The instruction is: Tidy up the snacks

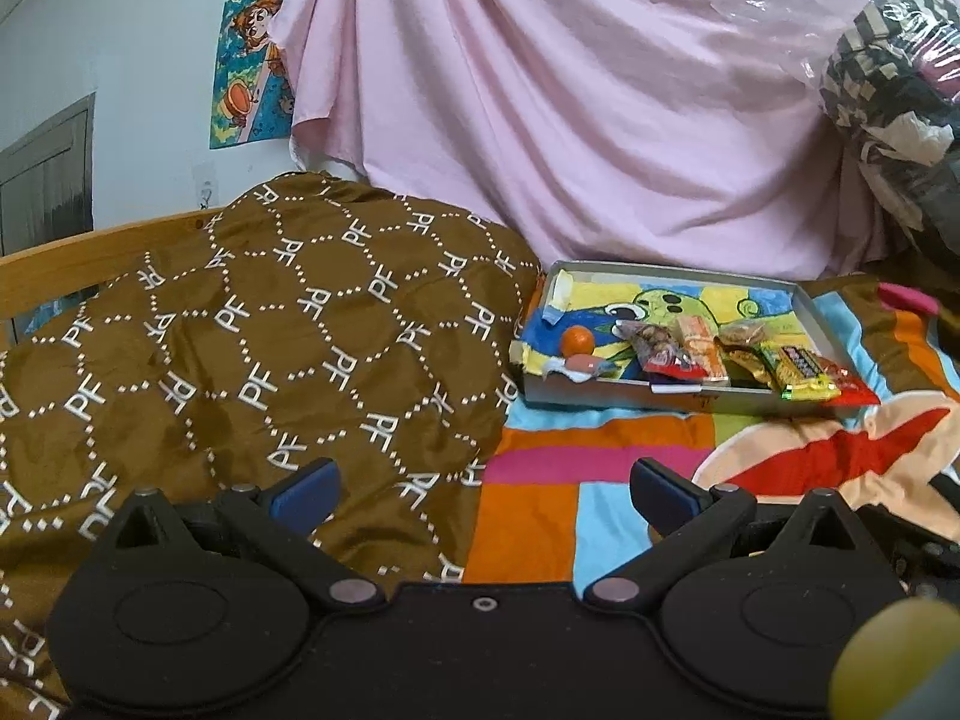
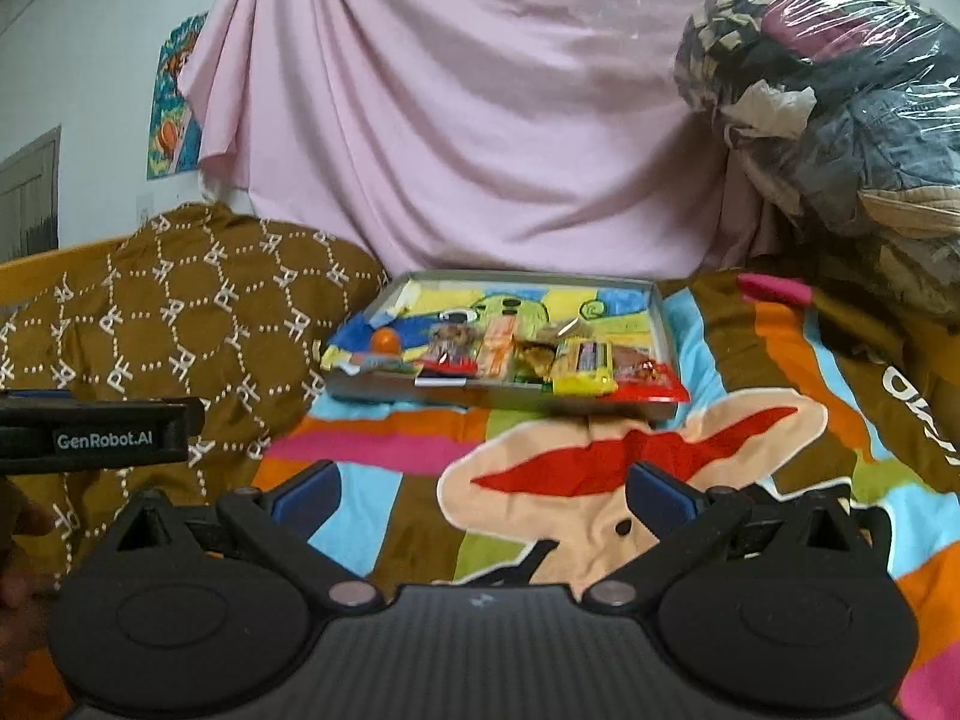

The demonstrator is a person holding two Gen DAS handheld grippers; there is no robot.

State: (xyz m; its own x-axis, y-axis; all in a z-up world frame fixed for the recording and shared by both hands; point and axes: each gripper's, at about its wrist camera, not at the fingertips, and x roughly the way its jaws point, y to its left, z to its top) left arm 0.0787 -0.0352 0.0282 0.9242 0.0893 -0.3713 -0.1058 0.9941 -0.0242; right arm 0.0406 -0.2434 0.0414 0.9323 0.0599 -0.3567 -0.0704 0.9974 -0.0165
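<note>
I hold my left tool (image 1: 483,489) and my right tool (image 2: 480,492) low over the bed, each spread wide and carrying nothing. The snacks sit in a shallow grey tray (image 2: 657,324) lying on the colourful blanket (image 2: 372,516), well ahead of both tools; a brown patterned quilt (image 1: 252,348) rises just beside the tray's left edge. Contents, left to right: a small orange ball (image 1: 578,341), a clear packet of brown pieces (image 1: 657,348), an orange-striped packet (image 1: 699,343), a gold wrapper (image 1: 744,348), a yellow packet (image 1: 801,373) and a red packet (image 1: 855,390). Hazards, in my judgement: the tray rests on soft bedding, so any downward press near its rim could tip it and spill the load. The yellow and red packets overhang the front wall (a nudge could drag them out). The packets overlap, so closing on one may catch its neighbour. The ball would likely roll if bumped.
</note>
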